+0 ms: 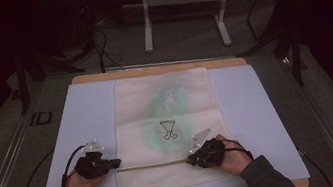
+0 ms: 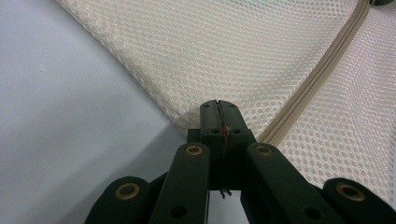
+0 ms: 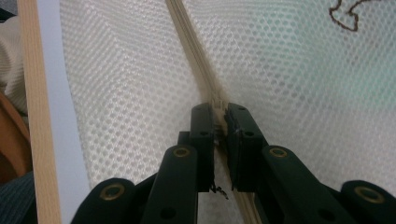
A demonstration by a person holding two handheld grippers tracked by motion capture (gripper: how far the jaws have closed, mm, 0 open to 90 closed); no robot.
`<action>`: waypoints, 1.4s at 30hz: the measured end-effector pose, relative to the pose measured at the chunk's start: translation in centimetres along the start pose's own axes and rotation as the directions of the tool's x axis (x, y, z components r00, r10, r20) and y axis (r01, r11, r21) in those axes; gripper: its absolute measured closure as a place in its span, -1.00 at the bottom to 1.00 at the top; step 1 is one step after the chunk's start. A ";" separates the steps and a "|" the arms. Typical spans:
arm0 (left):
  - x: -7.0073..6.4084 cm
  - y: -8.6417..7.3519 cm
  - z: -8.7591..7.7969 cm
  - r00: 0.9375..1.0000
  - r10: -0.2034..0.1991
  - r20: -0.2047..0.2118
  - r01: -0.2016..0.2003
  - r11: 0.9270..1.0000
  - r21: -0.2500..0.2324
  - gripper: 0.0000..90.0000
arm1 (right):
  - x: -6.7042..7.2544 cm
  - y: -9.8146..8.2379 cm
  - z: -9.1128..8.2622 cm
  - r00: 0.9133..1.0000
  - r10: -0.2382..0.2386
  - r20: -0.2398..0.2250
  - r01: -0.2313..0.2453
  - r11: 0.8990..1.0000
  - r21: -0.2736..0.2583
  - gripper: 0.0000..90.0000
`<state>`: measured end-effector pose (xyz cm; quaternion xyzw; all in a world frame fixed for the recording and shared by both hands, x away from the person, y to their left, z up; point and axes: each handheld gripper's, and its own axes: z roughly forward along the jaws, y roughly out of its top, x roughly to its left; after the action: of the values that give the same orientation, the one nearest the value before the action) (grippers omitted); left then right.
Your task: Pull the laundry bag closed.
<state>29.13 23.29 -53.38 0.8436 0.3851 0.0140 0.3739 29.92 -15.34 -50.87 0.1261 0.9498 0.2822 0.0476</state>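
Note:
A cream mesh bag (image 1: 163, 99) lies flat on a pale blue mat (image 1: 87, 116), with something green showing through it and a small dark outline figure (image 1: 167, 129) at its middle. A beige zipper (image 1: 153, 165) runs across the bag near its front end. My left gripper (image 1: 117, 163) is at the bag's left edge, by the zipper's end. In the left gripper view its jaws are shut on the mesh bag (image 2: 261, 56) at that edge. My right gripper (image 1: 190, 160) sits on the zipper line further right, shut on the zipper (image 3: 196, 51), with the beige strip pinched between its jaws.
The mat lies on a wooden table (image 1: 160, 68) whose front edge (image 3: 35, 116) runs close beside the bag. Grey floor with cables and a white stand (image 1: 180, 0) lies beyond the far edge. Bare mat flanks the bag on both sides.

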 end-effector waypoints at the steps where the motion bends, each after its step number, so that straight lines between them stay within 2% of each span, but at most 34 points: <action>1: 0.0 0.0 0.0 1.000 -0.001 0.000 0.001 1.000 0.000 1.00 | 0.0 -0.1 0.0 1.000 0.005 0.001 -0.005 1.000 0.003 0.83; 42: 0.0 0.0 0.0 1.000 -0.002 0.000 0.002 1.000 0.001 1.00 | -0.9 -3.2 -2.1 0.998 0.052 0.029 -0.052 0.999 0.006 0.83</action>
<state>29.13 23.28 -53.37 0.8435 0.3858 0.0134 0.3736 29.81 -19.27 -50.83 0.1547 0.9464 0.2785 0.0535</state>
